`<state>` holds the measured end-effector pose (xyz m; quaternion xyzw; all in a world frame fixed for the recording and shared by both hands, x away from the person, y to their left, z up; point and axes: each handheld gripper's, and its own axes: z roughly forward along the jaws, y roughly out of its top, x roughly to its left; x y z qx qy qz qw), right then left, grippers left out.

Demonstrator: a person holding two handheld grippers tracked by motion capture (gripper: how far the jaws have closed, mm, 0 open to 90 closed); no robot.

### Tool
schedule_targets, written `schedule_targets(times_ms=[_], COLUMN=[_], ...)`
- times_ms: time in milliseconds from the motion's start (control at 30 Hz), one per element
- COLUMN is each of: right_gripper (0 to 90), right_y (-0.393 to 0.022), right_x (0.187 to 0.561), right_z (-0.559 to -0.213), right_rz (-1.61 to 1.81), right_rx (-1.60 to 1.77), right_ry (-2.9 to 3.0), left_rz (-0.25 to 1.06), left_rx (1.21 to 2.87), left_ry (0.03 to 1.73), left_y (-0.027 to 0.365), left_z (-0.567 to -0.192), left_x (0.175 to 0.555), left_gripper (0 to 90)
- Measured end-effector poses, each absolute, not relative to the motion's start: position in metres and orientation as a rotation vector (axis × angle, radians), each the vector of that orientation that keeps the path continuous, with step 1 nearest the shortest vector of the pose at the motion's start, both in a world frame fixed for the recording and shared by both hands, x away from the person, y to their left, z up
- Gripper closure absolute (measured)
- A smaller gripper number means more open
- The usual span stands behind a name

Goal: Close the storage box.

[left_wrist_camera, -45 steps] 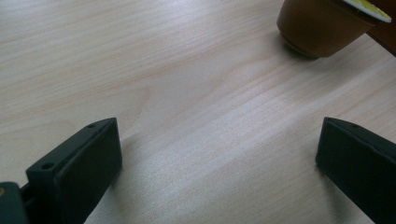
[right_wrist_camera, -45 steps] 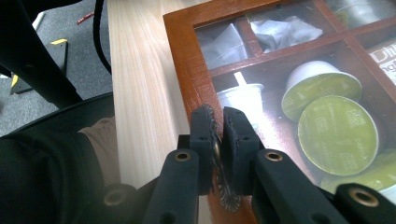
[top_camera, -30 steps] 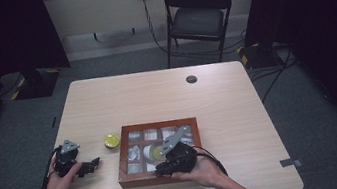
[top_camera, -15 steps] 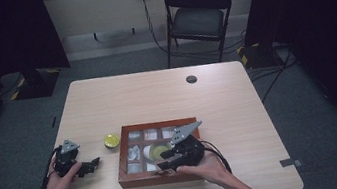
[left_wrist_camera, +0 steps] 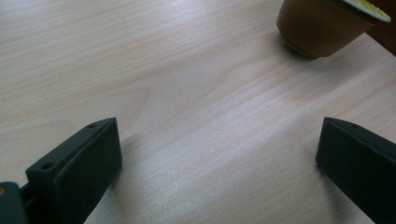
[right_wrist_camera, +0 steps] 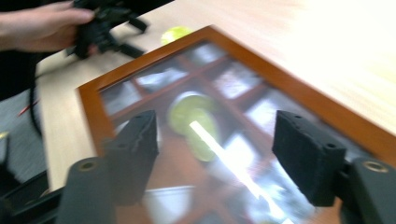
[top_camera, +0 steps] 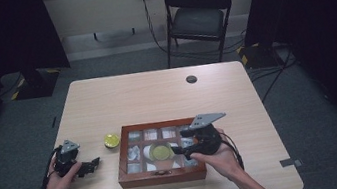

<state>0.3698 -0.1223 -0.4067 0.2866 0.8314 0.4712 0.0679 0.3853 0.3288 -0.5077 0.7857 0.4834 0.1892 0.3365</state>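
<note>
A brown wooden box (top_camera: 125, 154) with a glass-paned lid (right_wrist_camera: 289, 88) lies on the table's near half. A yellow-green pod (top_camera: 161, 151) (right_wrist_camera: 194, 119) shows in its middle compartment. My right gripper (top_camera: 179, 151) (right_wrist_camera: 215, 140) hovers over the right part of the box and points left. Its jaws have just been opening and nothing is between them. A brown capsule with a yellow top (top_camera: 111, 140) (left_wrist_camera: 322, 23) stands on the table left of the box. My left gripper (top_camera: 93, 164) (left_wrist_camera: 217, 144) rests on the table near that capsule, open and empty.
Other compartments of the box hold pale packets (top_camera: 151, 134). A small dark round disc (top_camera: 191, 79) sits in the table's far side. A black folding chair (top_camera: 198, 17) stands behind the table. Bare wood stretches across the far half (top_camera: 147, 97).
My right gripper has shifted to the right over the box and lifted a little, and its jaws have gone from shut to wide apart. The left gripper has stayed put.
</note>
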Motion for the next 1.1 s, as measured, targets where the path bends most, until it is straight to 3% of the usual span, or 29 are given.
schedule_targets(times_ms=[100, 467, 867, 1100], right_gripper=[22.7, 17.0, 15.3, 19.3], right_y=[-0.140, -0.207, -0.260, -0.269], right_x=[0.373, 0.379, 0.396, 0.399], right_z=[-0.407, -0.421, -0.459, -0.480], right_rz=[1.372, 1.222, 0.940, 0.808], right_rx=[0.950, 1.192, 1.392, 1.453], right_ry=[2.436, 2.301, 2.244, 2.190], left_rz=[0.492, 0.496, 0.495, 0.497], left_rx=[2.048, 2.057, 2.051, 2.051], left_ry=[1.261, 1.259, 1.264, 1.266], left_y=[0.329, 0.329, 0.329, 0.328], left_z=[-0.508, -0.507, -0.508, -0.507], left_x=[0.385, 0.385, 0.385, 0.385], left_gripper=[0.0, 0.0, 0.0, 0.0])
